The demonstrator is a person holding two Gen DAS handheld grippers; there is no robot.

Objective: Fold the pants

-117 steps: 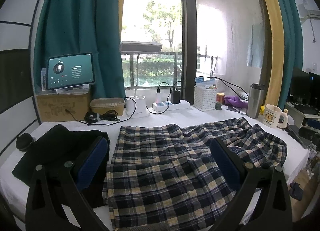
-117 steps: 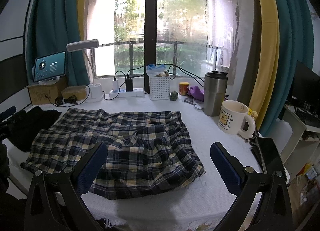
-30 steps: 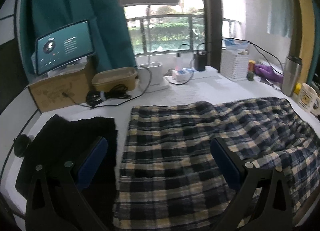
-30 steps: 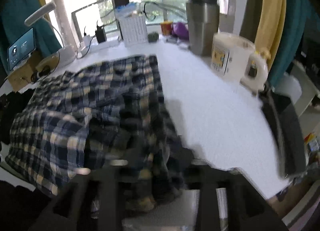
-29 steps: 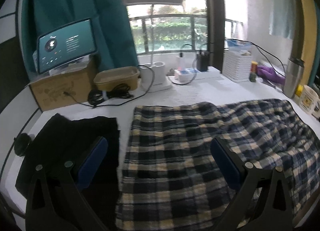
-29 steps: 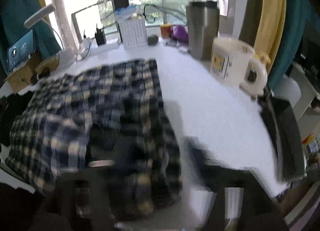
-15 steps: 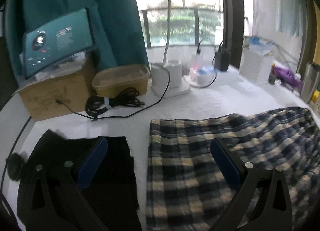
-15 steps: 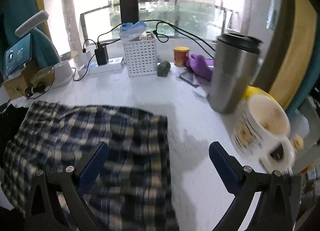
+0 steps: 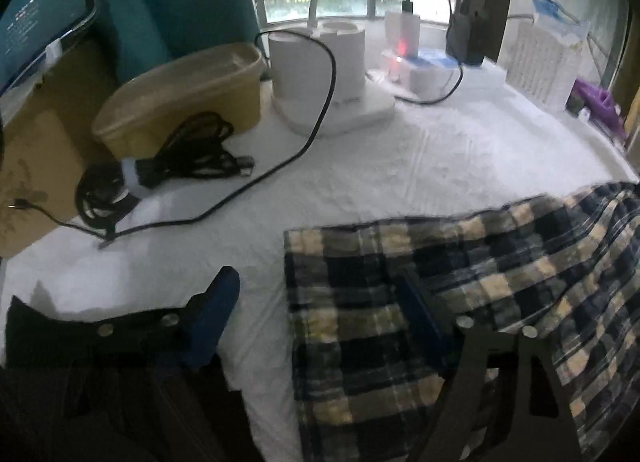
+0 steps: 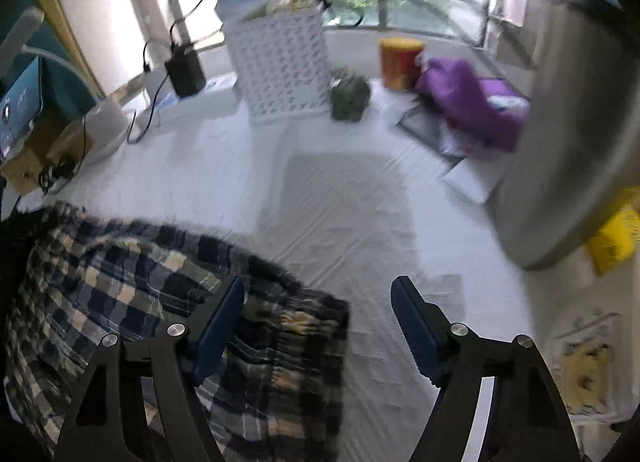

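Note:
The plaid pants (image 9: 460, 282) lie flat on the white table cover (image 9: 400, 166). My left gripper (image 9: 320, 302) hovers low over their far left corner, which sits between the blue pads. The jaws are closing, and the pads do not press the cloth. In the right wrist view the pants (image 10: 140, 294) fill the lower left. My right gripper (image 10: 316, 302) straddles their far right corner; its jaws are closing too, with cloth between them but not pinched. A black garment (image 9: 32, 334) lies under the left gripper's left finger.
Behind the pants stand a tan lidded container (image 9: 180, 94), a bundle of black cable (image 9: 168, 166), a white lamp base (image 9: 320, 74) and a power strip (image 9: 420, 66). Farther right are a white basket (image 10: 280, 66), a purple item (image 10: 468, 102) and a steel tumbler (image 10: 568, 142).
Both grippers have moved forward and tipped down toward the far edge of the pants. Their fingers stand closer together than half a second ago.

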